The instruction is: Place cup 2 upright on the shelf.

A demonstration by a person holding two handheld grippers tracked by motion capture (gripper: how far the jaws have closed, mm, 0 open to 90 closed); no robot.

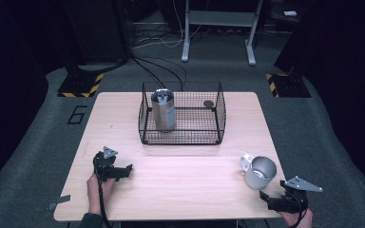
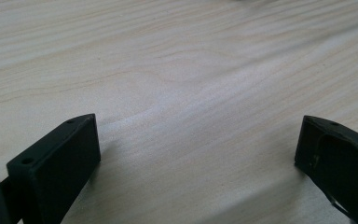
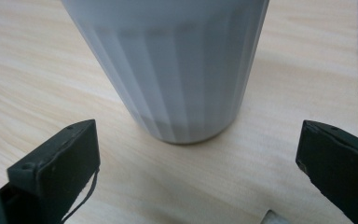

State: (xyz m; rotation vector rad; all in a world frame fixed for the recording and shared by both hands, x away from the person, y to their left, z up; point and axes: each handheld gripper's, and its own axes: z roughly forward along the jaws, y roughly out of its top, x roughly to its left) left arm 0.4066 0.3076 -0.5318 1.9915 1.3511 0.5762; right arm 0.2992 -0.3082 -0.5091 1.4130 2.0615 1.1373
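Right gripper [image 1: 272, 198] jaws spread wide, holding nothing, aimed at the upright grey metal mug with white handle [image 1: 259, 172] just beyond its tips near the right front of the light wooden table [image 1: 180, 180]; left gripper [image 1: 123, 170] wide open, empty, over bare wood.

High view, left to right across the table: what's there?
Left hand-held gripper → metal can standing in the wire basket → steel mug → right hand-held gripper.

high: above, forward-down | claw views: close, sharing table [image 1: 180, 175]
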